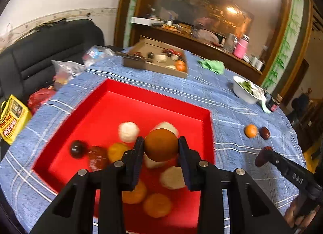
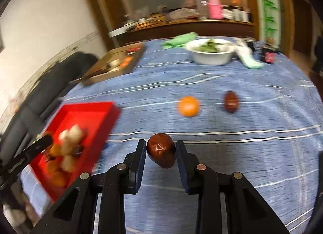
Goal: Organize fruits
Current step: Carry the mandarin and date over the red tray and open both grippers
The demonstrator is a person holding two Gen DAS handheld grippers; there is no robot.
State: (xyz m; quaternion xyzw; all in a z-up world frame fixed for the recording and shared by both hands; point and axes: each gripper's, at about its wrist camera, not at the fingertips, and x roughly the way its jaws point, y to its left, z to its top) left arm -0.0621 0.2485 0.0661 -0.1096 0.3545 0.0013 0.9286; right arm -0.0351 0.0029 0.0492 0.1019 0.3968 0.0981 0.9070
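1. The left gripper [image 1: 161, 145] has its jaws closed on a round brown fruit [image 1: 161, 144], held above the red tray [image 1: 121, 100]; lower it over a bare part of the tray floor, away from the white fruits [image 1: 128, 132] and the orange fruits [image 1: 157, 205] already inside, so that nothing is knocked.
2. Open these jaws only when the fruit is close to the floor; a round fruit probably rolls if it drops.
3. The right gripper [image 2: 160, 150] has its jaws narrowly closed on a dark red date [image 2: 160, 149], above the blue cloth of the desk [image 2: 252, 153]; carry it to the tray after the left one leaves, to avoid a collision.
4. One orange [image 2: 188, 106] and one more date [image 2: 231, 101] lie on the cloth, near each other; they are next.
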